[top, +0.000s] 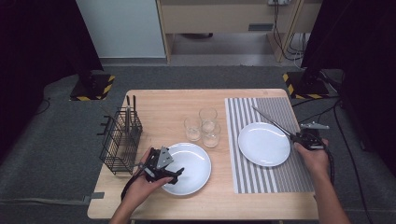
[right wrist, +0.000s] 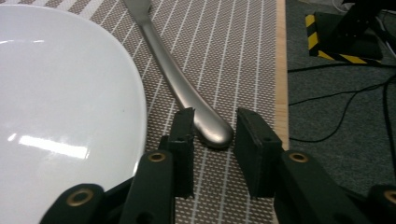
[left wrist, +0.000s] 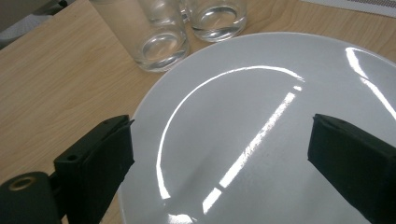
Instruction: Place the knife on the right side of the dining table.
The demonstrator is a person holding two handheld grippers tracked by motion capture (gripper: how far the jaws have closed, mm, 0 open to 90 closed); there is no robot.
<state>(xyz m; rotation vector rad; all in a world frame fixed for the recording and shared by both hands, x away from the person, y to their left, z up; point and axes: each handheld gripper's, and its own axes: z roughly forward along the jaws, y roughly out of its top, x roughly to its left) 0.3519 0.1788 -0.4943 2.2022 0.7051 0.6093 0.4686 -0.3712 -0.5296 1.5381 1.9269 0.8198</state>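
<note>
A silver knife (top: 273,122) lies slanted on the striped placemat (top: 280,177), just right of a white plate (top: 264,143). My right gripper (top: 295,136) is low at the knife's handle end. In the right gripper view the rounded handle end (right wrist: 212,133) sits between the jaws of the right gripper (right wrist: 215,116). It lies against the left pad, with a gap to the right pad, so the gripper is open. My left gripper (top: 176,173) hovers open over the left edge of a second white plate (top: 194,161), and nothing is between the jaws of the left gripper (left wrist: 224,154).
Three empty glasses (top: 192,129) (top: 208,115) (top: 211,134) stand close together behind the near plate (left wrist: 261,121). A black wire cutlery basket (top: 120,140) holding utensils stands at the table's left edge. The placemat reaches almost to the right table edge (right wrist: 280,93).
</note>
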